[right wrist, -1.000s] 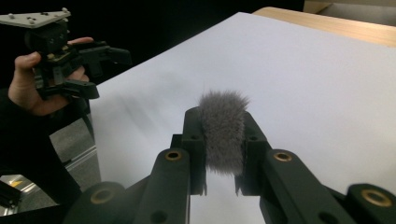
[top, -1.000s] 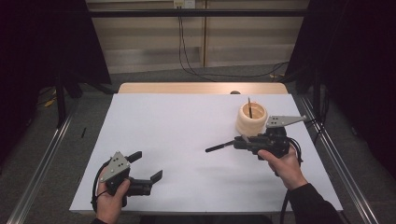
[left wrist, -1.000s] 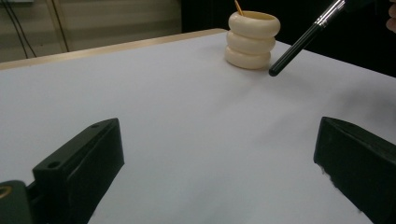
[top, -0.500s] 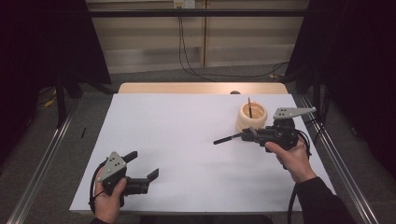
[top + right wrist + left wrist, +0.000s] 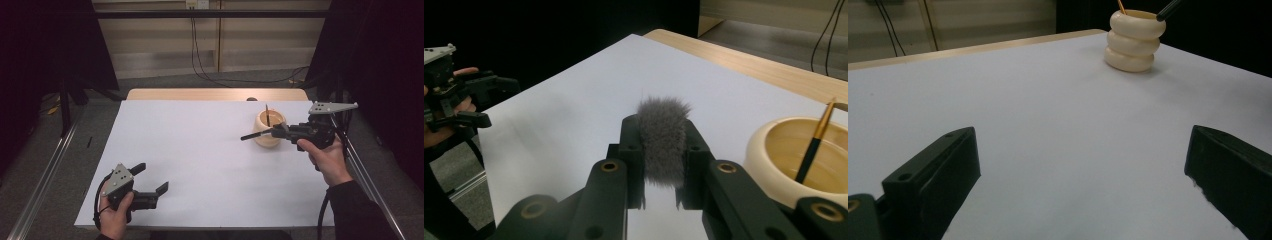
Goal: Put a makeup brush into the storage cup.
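On the white desk [image 5: 200, 165], the right tool [image 5: 246, 136] grips a grey brush [image 5: 663, 142] beside the cream holder [image 5: 269, 128]; next, tip it in. Left tool [image 5: 150, 179] is wide.

No readable text, label, brand, number or sign anywhere in these views.
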`<action>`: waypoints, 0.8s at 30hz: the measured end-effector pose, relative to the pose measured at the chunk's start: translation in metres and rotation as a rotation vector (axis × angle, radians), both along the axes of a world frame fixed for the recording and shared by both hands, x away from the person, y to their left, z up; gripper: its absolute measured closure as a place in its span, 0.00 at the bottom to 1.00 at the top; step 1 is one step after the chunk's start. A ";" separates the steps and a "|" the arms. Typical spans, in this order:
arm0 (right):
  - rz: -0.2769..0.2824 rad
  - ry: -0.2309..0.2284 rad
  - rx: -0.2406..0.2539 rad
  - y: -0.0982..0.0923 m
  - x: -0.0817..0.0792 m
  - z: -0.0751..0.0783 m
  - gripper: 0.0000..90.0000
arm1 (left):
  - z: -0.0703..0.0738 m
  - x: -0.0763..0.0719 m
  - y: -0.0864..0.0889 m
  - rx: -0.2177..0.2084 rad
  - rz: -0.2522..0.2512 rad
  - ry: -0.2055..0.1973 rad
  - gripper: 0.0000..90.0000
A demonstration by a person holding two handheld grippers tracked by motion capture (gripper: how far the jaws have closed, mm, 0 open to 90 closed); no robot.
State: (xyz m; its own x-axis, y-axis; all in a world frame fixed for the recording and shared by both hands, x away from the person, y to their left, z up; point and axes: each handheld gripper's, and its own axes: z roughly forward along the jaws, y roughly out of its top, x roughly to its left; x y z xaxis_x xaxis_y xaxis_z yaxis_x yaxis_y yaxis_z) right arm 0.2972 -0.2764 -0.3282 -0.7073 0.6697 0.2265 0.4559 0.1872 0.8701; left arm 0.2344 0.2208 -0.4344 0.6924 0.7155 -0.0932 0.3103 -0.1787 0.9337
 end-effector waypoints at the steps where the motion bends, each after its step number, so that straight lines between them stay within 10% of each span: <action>1: -0.004 0.001 -0.002 -0.001 0.001 0.001 0.86 | 0.000 0.000 0.000 0.003 -0.007 -0.004 0.02; 24: -0.132 0.022 -0.105 -0.026 0.036 0.027 0.86 | 0.001 0.001 0.000 -0.003 -0.017 -0.019 0.01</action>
State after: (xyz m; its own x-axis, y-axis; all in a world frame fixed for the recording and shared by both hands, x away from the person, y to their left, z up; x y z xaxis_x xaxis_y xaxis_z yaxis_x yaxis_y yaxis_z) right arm 0.3335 -0.3026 -0.3011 -0.6069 0.7775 0.1648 0.5011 0.2134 0.8387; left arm 0.2349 0.2205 -0.4338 0.7064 0.7030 -0.0820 0.2892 -0.1809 0.9400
